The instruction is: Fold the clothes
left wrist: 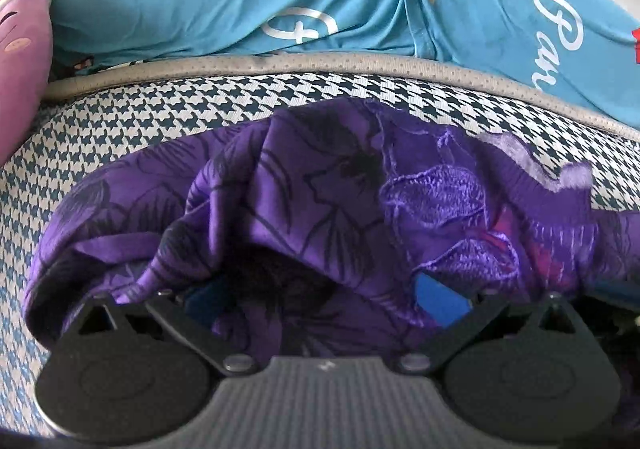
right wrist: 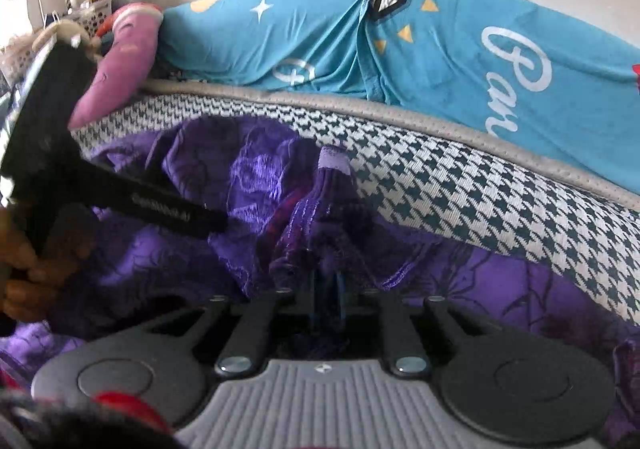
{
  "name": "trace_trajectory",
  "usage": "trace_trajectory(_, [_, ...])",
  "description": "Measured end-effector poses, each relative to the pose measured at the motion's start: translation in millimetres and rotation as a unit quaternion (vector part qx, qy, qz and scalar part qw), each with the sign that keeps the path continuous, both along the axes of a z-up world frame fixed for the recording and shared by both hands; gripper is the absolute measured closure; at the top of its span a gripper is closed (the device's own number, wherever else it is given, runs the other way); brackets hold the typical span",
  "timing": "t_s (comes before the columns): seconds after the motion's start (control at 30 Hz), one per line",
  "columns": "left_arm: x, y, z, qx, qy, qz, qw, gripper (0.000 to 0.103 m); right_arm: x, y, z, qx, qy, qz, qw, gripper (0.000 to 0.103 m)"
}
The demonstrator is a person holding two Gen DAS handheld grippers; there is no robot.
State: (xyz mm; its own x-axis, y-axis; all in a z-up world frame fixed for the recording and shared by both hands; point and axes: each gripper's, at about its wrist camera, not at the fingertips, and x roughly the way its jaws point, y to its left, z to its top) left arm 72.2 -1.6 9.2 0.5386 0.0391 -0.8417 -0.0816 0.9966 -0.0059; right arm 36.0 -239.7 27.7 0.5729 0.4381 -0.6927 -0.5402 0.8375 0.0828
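Jaws: right shut on purple garment (right wrist: 304,209), left spread.

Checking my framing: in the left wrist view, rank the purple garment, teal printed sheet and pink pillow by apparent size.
1. Purple garment, though nearness to the camera inflates it
2. Teal printed sheet, close behind
3. Pink pillow, cut off at the edge

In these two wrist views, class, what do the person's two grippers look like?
Both match: a ribbed grey body with a small white mark, two round black discs either side, and black linkage bars on silver rivets. The left gripper shows blue finger pads. The right gripper shows thin blue edges. Seen side-on, the left carries small pale lettering, unreadable.
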Motion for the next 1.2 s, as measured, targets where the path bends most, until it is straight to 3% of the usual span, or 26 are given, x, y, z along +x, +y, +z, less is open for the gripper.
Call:
trace_trajectory(0.13, [1.4,3.1,-0.2,-0.007,0.003,0.002,1.0000,0.000,1.0,-11.6,14.6,0.014,-0.022,-0.028,0.999,0.079])
trace_trajectory(0.23, [0.5,2.3,-0.6,-0.005,0.002,0.000,1.0000,0.000,7.1,-18.4,18.1,0.027,-0.036,-0.059,0.997,0.056])
trace_trajectory(0.3, [1.0,1.9,-1.1,-0.004,0.002,-0.002,1.0000,0.000,11.7,-17.8,12.8,0.022,-0.033,-0.069,0.997,0.050])
trace_trajectory(0.43, [0.5,2.0,-1.3,-0.005,0.002,-0.004,1.0000,0.000,18.5,-13.4,-0.8,0.013,-0.021,-0.079,0.997,0.040])
trace_trajectory(0.57, [0.4,2.2,-1.6,-0.006,0.001,-0.006,1.0000,0.000,21.9,-8.8,-10.4,0.002,-0.016,-0.084,0.996,0.040])
trace_trajectory(0.67, [-0.1,2.5,-2.0,-0.007,0.001,-0.006,1.0000,0.000,24.0,-4.5,-14.6,-0.003,-0.011,-0.085,0.996,0.048])
trace_trajectory(0.8, [-0.5,4.2,0.0,-0.013,-0.004,-0.004,0.9999,0.000,27.1,-1.8,-15.2,-0.006,-0.008,-0.093,0.996,0.084])
trace_trajectory(0.83, [-0.2,5.4,1.8,-0.017,-0.007,-0.002,0.9998,0.000,27.9,-1.2,-14.4,-0.010,-0.012,-0.098,0.995,0.089])
trace_trajectory(0.93, [1.6,11.9,10.0,-0.037,-0.016,0.007,0.9992,0.000,33.6,-6.6,1.1,0.002,-0.037,-0.135,0.990,0.091])
trace_trajectory(1.07, [2.8,26.0,29.3,-0.069,-0.040,0.021,0.9966,0.000,44.4,-25.3,40.2,0.036,-0.116,-0.236,0.964,0.091])
trace_trajectory(1.1, [3.1,28.5,34.4,-0.073,-0.048,0.022,0.9959,0.001,46.6,-29.4,48.9,0.040,-0.139,-0.262,0.954,0.097])
trace_trajectory(1.2, [1.1,33.0,50.3,-0.048,-0.085,0.035,0.9946,0.000,52.9,-39.6,66.1,0.054,-0.193,-0.329,0.923,0.094])
